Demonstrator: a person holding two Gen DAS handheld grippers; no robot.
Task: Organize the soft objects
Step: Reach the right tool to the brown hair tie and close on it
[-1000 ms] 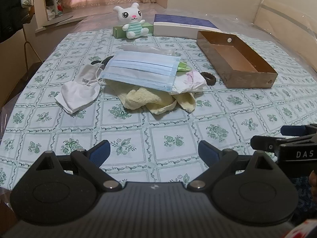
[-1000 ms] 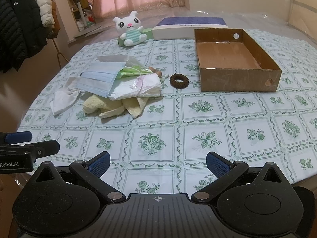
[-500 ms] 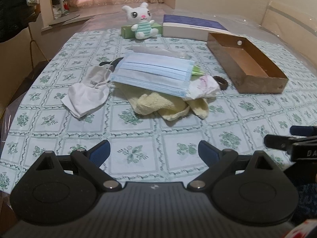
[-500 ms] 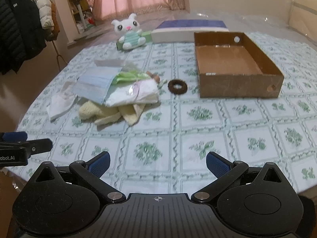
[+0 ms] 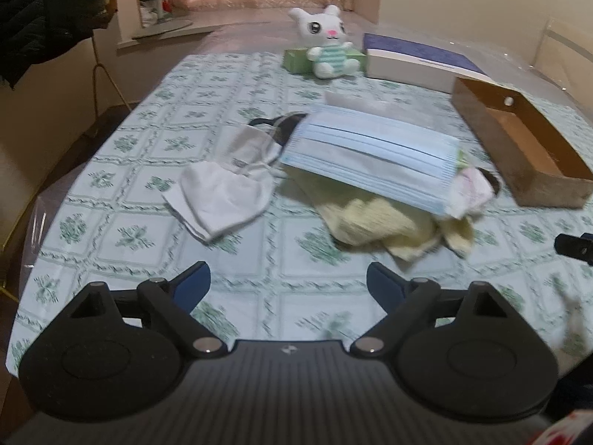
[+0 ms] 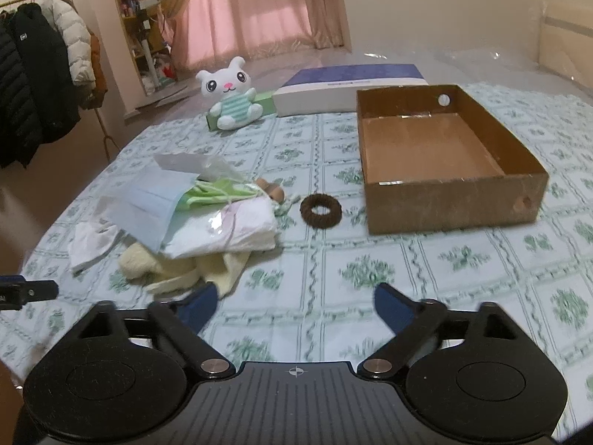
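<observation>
A heap of soft things lies mid-table: a blue face mask (image 5: 370, 155) on top, a yellow cloth (image 5: 381, 222) under it, a white packet (image 6: 226, 230) and green fabric (image 6: 215, 191). A white cloth mask (image 5: 218, 193) lies to the heap's left. A brown hair tie (image 6: 320, 210) sits between the heap and the empty cardboard box (image 6: 452, 207). My left gripper (image 5: 288, 283) stands open short of the heap, nothing between its fingers. My right gripper (image 6: 292, 306) is open, its jaws closing with nothing between them, near the yellow cloth's corner.
A white plush bunny (image 6: 231, 92) leans on a green box (image 5: 296, 60) at the table's far end, beside a flat blue-and-white box (image 6: 352, 87). Coats (image 6: 29, 85) hang on a rack to the left. The table edge (image 5: 48, 200) curves away on the left.
Both grippers have moved forward toward the heap, which now looks larger and nearer. The right gripper's fingers have come slightly closer together.
</observation>
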